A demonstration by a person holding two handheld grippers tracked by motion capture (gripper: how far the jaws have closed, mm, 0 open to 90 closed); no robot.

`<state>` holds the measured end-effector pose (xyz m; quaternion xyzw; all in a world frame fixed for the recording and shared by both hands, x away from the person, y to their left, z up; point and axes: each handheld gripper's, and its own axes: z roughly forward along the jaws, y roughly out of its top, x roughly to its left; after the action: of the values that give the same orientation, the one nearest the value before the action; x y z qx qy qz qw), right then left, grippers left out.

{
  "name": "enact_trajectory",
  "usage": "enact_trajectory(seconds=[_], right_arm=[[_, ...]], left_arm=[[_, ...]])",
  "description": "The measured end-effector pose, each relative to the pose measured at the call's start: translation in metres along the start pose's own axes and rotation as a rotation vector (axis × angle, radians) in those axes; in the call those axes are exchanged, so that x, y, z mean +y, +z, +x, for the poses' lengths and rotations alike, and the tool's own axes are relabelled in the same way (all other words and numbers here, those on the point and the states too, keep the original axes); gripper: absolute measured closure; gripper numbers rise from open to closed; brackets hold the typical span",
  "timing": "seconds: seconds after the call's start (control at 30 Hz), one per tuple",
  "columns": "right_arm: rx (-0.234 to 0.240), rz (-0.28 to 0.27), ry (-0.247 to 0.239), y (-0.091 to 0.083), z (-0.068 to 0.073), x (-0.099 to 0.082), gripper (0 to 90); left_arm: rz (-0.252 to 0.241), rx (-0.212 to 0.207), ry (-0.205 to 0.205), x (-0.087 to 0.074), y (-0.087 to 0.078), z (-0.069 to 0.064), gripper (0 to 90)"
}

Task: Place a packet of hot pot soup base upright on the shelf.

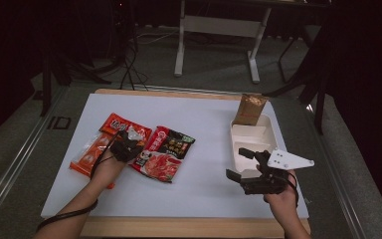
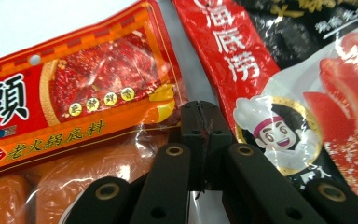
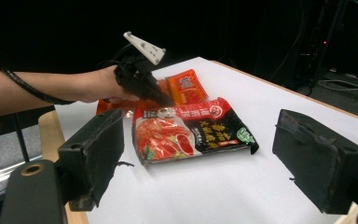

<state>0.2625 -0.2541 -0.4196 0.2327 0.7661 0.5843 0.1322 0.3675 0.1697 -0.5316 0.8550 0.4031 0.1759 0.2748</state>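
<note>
From the high view we see our left gripper (image 1: pixel 128 144) lowered onto the white tabletop (image 1: pixel 204 179), its tip at the inner edge of the orange-red plastic hotpot seasoning pouch (image 1: pixel 107 142), just beside the red-and-black glossy tomato soup-base pouch (image 1: pixel 163 153); our right gripper (image 1: pixel 246 167) hovers near the front of the white rectangular plastic container (image 1: pixel 251 139), behind which a brown foil packet (image 1: pixel 250 109) leans upright, and we judge the container to be where the pouches will go. In the left gripper view the jaws are fully closed, pad against pad, and they appear to pinch the thin corner edge of the orange-red pouch (image 2: pixel 88 93), though we cannot tell for sure how much film is caught; the tomato pouch (image 2: pixel 298 79) lies just to their right. In the right gripper view the jaws stand wide apart with nothing between them, aimed across the table at the tomato pouch (image 3: pixel 193 133), probably waiting their turn, while the left gripper (image 3: pixel 161 99) works beyond it at the orange-red pouch (image 3: pixel 186 86)
</note>
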Motion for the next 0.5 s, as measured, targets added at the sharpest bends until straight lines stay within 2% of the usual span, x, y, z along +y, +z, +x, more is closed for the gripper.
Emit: enact_trajectory(seconds=[0.07,0.23,0.3,0.5], right_arm=[[0.003,0.002,0.0,0.0,0.0,0.0,16.4],[0.008,0.007,0.01,0.001,-0.002,-0.002,16.3],[0.009,0.005,0.015,0.002,-0.003,-0.003,16.4],[0.003,0.005,0.02,0.001,-0.004,-0.004,16.4]], left_arm=[[0.011,-0.022,-0.002,0.0,0.002,0.001,89.8],[0.033,-0.038,0.014,0.001,0.003,-0.002,89.8],[0.029,-0.051,0.003,0.001,0.003,-0.002,89.8],[0.024,-0.066,0.014,0.0,0.001,-0.009,89.8]])
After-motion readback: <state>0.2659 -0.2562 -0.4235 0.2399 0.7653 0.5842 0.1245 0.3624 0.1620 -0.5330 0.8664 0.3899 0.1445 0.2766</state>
